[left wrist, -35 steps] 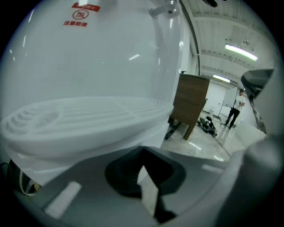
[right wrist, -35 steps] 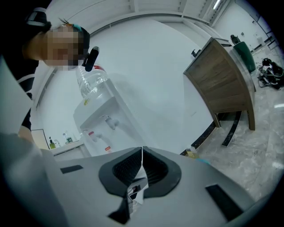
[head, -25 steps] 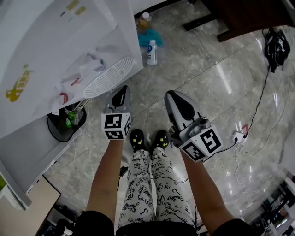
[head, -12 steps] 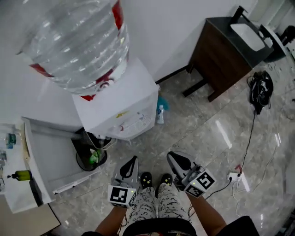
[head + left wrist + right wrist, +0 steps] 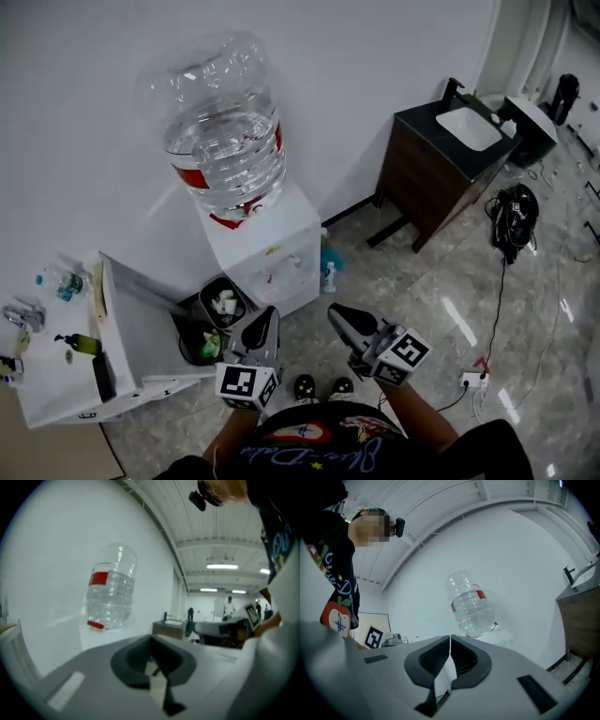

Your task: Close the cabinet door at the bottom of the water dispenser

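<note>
The white water dispenser [image 5: 270, 258] stands against the wall with a big clear bottle [image 5: 225, 127] on top. Its bottom cabinet door [image 5: 131, 323] is swung wide open to the left, and dark containers [image 5: 211, 323] show in the opening. My left gripper [image 5: 263, 323] and right gripper [image 5: 338, 316] hang side by side in front of the dispenser, touching nothing. Both are shut and empty. The left gripper view looks over its shut gripper [image 5: 151, 641] at the bottle [image 5: 110, 590]. The right gripper view shows its gripper [image 5: 450, 639] and the bottle [image 5: 471, 604].
A white shelf [image 5: 42, 380] with small bottles stands left of the open door. A small bottle [image 5: 329, 275] and a blue item stand right of the dispenser. A dark wooden vanity [image 5: 427, 173] with a sink is at right, with a black bag [image 5: 511, 211] and a power strip [image 5: 471, 380].
The head view has lifted and pulled back, from the drip tray up close to the whole dispenser. Both grippers now sit farther from the dispenser, still shut.
</note>
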Tool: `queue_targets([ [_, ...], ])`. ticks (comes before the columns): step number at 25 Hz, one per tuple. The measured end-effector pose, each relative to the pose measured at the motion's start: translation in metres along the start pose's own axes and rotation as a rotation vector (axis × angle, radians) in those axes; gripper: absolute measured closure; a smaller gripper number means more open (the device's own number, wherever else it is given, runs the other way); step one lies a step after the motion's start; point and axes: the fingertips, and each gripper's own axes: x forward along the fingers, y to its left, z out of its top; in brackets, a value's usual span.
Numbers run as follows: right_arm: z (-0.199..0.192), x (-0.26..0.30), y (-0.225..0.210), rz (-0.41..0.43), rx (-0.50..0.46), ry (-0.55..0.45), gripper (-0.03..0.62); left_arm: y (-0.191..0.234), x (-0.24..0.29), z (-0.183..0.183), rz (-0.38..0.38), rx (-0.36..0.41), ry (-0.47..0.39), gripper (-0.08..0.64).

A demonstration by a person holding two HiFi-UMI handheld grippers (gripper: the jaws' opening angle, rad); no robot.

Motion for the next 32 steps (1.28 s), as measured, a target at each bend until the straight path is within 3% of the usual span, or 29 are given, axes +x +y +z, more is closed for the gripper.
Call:
queue_targets([
  [7,0.025,-0.016,0.021,0.042,-0.062,-0.025,0.575,-0.032,-0.004,0.029,-0.047,0.045,-0.051,0.563],
  [13,0.004,-0.029,0.033,0.054,-0.148,0.091,0.577,-0.050,-0.012,0.024,-0.067,0.015,-0.056,0.563],
  [20,0.005,-0.032,0.037,0.061,-0.120,0.073,0.577,-0.053,-0.017,0.019,-0.065,0.015,-0.034,0.563],
  [28,0.007,-0.025,0.051,0.109,-0.076,0.062,0.577,-0.045,-0.021,0.016,-0.065,-0.048,-0.022,0.563],
  [32,0.002,-0.024,0.050,0.104,-0.088,0.075,0.577,-0.045,-0.020,0.013,-0.069,-0.031,-0.012,0.563],
])
